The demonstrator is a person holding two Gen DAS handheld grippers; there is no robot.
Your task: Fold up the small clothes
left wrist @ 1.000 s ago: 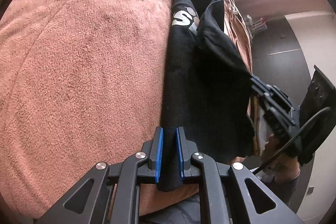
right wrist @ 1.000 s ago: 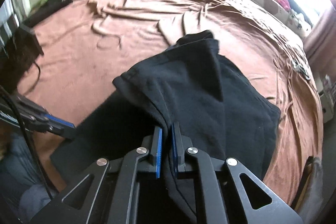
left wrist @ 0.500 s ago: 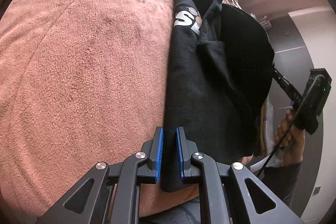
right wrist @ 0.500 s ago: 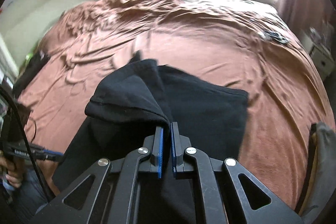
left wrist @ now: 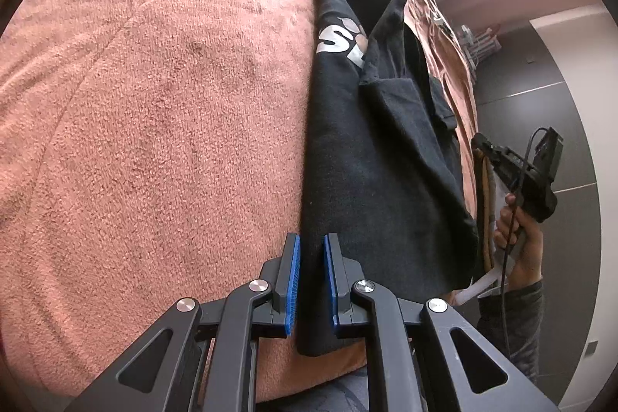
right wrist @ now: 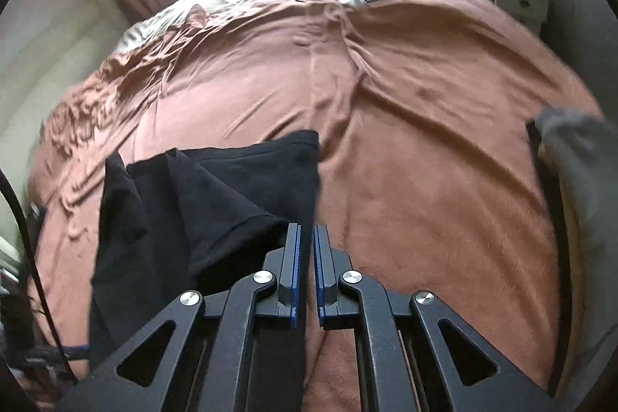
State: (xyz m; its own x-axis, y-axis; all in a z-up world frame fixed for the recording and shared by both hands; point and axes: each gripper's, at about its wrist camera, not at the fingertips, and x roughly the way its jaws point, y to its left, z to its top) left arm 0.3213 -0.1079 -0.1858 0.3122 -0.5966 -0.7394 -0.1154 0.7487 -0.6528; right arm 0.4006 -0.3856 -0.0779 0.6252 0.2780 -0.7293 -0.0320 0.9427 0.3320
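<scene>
The black T-shirt (left wrist: 370,157) lies lengthwise on the brown bedspread (left wrist: 154,126), folded along its length into a narrow band, with part of a white printed logo (left wrist: 340,41) visible near its far end. A sleeve (left wrist: 409,103) is turned over onto the body of the garment. The left gripper (left wrist: 311,280) holds the near corner of the shirt: its 2 blue pads (left wrist: 292,280) stand a narrow gap apart with black fabric bunched between them, and a short tail of cloth hangs below the jaws over the bed edge. The right gripper (right wrist: 305,273) is at the opposite near corner; its jaws are drawn almost together, and a thin edge of the same black fabric runs up between the pads. In the left wrist view the right gripper's body (left wrist: 517,172) appears beyond the shirt's right edge, carried in a hand (left wrist: 517,242) with a dark sleeve, a black cable trailing from it. In the right wrist view the shirt (right wrist: 216,203) lies left of centre, and a grey cloth item (right wrist: 579,180) sits at the bed's right edge, blurred.
</scene>
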